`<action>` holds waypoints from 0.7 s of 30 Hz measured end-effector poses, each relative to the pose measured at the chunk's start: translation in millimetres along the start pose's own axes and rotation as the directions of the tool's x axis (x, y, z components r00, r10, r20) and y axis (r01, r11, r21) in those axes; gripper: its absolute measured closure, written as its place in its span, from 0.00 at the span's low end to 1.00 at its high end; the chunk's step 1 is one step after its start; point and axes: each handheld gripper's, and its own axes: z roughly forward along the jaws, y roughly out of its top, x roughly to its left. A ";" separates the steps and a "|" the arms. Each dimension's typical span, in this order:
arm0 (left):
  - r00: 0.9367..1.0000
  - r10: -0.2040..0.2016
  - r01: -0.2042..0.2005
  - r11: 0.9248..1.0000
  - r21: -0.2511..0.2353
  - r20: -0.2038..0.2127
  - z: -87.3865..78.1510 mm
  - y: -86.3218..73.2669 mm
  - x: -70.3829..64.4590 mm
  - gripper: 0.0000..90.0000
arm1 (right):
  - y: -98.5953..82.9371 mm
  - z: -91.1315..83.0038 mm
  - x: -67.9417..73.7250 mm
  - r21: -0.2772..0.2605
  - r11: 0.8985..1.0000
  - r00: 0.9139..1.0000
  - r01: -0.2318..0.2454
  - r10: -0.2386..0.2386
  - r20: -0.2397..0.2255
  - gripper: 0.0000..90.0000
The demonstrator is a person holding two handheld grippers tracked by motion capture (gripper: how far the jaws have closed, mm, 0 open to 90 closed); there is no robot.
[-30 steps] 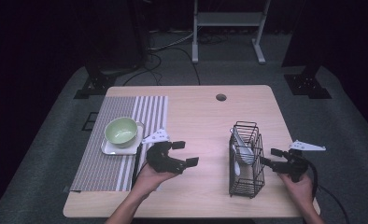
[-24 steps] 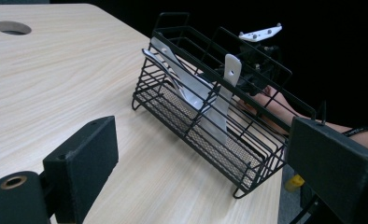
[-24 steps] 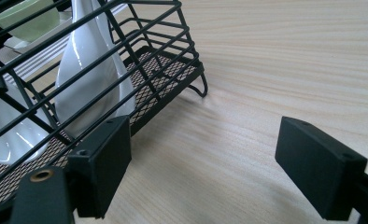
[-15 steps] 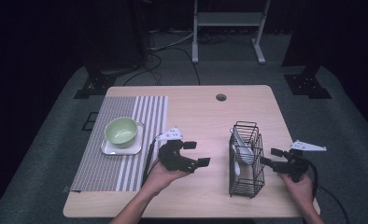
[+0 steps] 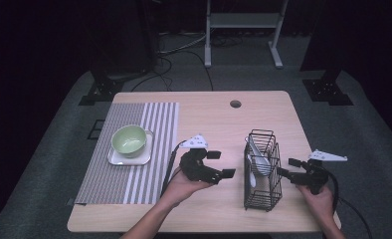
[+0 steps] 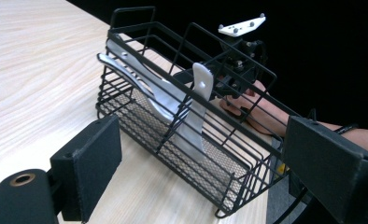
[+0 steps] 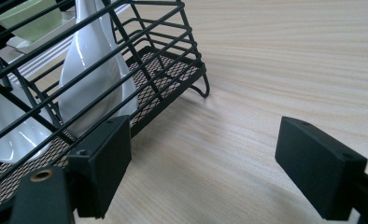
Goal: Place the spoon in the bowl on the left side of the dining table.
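Since a second ago our left hand-held gripper [image 5: 223, 164] has slid rightward along the worktop [image 5: 209, 119], away from the green bowl [image 5: 129, 140], jaws spread and empty. The wire basket [image 5: 261, 172] lies just to its right, long axis running toward the far edge, white spoons [image 6: 173, 100] leaning inside. Our right hand-held gripper [image 5: 286, 167], open too, sits nearer, beside the basket's right wall. The spoon bowls are partly masked by wires.

Black wire basket [image 5: 261, 172] holds white spoons [image 5: 257, 160], upright.
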 end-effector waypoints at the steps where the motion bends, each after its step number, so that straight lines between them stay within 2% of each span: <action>1: 1.000 0.000 0.000 1.000 0.002 0.002 1.5 0.7 -0.4 0.12 | 0.0 0.0 -0.1 0.000 1.000 1.000 -0.001 0.001 0.000 0.19; 21: 0.999 -0.004 0.003 1.000 0.027 0.032 29.1 14.3 -8.8 0.15 | 0.0 -0.8 -1.1 -0.007 1.000 1.000 -0.006 0.006 -0.010 0.19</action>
